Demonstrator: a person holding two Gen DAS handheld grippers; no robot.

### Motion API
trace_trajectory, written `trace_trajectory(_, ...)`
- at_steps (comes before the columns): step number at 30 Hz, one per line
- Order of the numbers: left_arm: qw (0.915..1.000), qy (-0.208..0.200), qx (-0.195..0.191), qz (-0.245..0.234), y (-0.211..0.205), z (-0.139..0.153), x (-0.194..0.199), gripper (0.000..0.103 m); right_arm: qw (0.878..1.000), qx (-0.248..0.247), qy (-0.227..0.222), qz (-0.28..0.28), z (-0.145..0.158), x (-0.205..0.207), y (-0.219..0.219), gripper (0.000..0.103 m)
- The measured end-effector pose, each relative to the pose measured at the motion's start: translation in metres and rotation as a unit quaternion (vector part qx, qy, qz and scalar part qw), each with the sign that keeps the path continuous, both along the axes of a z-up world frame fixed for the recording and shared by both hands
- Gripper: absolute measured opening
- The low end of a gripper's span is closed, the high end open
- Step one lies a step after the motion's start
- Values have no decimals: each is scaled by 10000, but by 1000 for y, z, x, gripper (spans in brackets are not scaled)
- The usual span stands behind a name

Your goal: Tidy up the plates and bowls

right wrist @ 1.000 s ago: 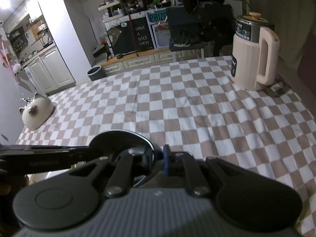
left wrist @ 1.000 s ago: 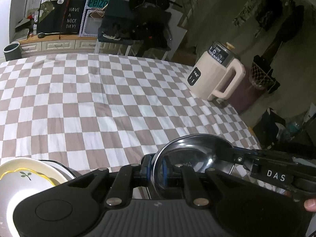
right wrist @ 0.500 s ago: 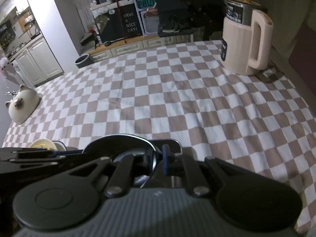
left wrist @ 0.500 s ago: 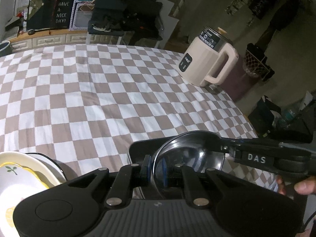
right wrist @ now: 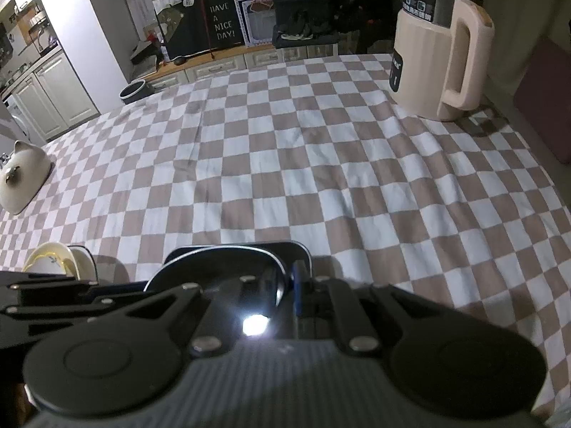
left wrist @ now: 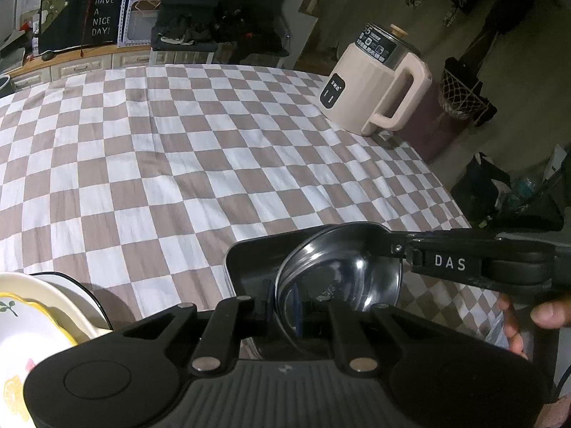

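Left gripper: left gripper (left wrist: 285,306) is clamped shut on the near-left rim of the glass bowl (left wrist: 342,271); only a thin edge sits between the pads, so a small twist of the wrist could let the glass slide out.
Right gripper: right gripper (right wrist: 287,287) is closed on the opposite rim of the same bowl, its body reaching in from the right in the left wrist view (left wrist: 464,264); if the two hands lower unevenly, the bowl tilts and one grip can peel off.
Glass bowl: it sits in or just over the black square tray (left wrist: 249,264) at the near edge of the table; contact with the tray floor cannot be told. Letting go before it rests risks a drop and chipped glass.
Black square tray: its raised wall is close to the bowl's side; catching the bowl on that wall would push the tray along the checkered tablecloth (left wrist: 200,157).
Plate stack: the cream floral plates (left wrist: 32,324) sit near the left corner of the near edge, just beside the left gripper's body; a sideways swing on withdrawal could knock them.
Glare: a bright reflection (right wrist: 254,324) hides the right-hand contact, so slip there is hard to judge.
Kettle: the cream electric kettle (left wrist: 374,85) stands well apart at the far right edge, no likely hazard.
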State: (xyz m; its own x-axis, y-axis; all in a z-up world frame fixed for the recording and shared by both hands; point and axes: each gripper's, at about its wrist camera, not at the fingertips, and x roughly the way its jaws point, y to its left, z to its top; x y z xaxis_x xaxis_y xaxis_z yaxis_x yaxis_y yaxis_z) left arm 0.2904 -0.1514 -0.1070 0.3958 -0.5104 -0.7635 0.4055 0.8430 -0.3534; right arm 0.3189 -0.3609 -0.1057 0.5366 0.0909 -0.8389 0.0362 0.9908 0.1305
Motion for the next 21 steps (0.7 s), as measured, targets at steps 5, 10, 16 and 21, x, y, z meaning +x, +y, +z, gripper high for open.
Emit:
trace_trajectory(5,10000,9,24,-5,1,-2,0,12,10000,2,8,35,-3,6,0,10)
trace_trajectory(10,10000,19,21,-20,2,-3,-1,12,9999,-118,37,77,-6,10,5,9)
trace_trajectory(16,10000,23,35,-17,3,-3,-1,12,9998,-132,69,88,-7,13,6,9)
trace_trajectory(21,10000,36,43,-25,4,-3,-1,12,9998,-141,93,110,-11,18,8,9)
